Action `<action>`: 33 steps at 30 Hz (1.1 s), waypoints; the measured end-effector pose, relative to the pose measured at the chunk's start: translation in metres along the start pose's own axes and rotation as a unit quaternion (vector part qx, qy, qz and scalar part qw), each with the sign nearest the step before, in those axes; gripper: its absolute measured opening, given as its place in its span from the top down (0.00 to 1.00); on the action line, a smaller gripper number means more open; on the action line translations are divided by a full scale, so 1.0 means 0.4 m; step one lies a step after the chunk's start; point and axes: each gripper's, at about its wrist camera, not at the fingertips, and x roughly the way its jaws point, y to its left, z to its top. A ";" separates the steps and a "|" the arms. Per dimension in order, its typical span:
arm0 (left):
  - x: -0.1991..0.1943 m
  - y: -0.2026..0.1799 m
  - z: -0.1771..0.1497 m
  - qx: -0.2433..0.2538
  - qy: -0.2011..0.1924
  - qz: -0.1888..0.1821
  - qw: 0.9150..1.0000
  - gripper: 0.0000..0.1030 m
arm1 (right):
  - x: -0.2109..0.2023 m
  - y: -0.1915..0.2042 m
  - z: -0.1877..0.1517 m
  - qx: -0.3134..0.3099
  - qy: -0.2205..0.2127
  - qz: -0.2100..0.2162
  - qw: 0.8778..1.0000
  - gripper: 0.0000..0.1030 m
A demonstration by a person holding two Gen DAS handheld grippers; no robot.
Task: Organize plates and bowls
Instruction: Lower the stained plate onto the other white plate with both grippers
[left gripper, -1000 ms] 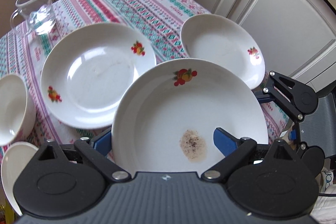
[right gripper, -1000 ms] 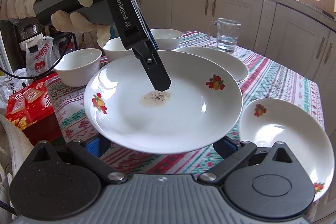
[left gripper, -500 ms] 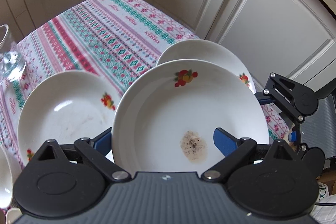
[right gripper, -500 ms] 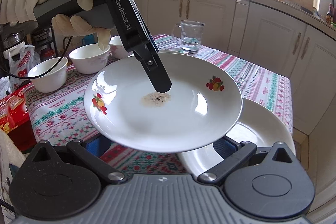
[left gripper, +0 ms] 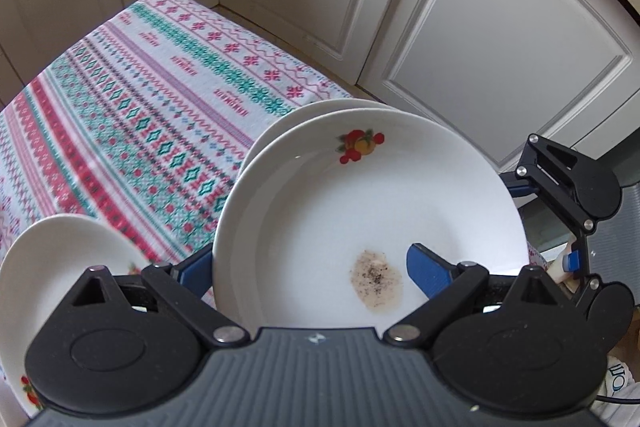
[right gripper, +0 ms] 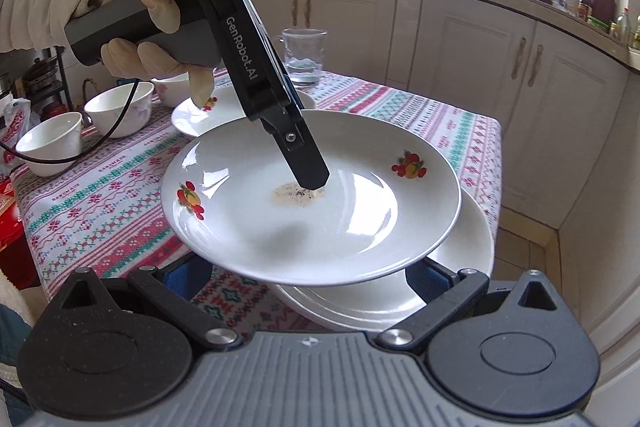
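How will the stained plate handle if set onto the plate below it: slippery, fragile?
The stained plate looks glossy and glazed, so it may slip in the left gripper, which pinches only one side. Probably rigid, yet it could chip if dropped onto the lower plate.

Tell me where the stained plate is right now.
The stained plate is off the tablecloth, pinched at its rim by the left gripper, directly above another white plate at the table's near corner.
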 end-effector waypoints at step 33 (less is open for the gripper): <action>0.098 -0.009 0.055 0.020 0.011 -0.016 1.000 0.06 | -0.004 -0.031 -0.014 0.042 0.033 -0.032 0.998 0.00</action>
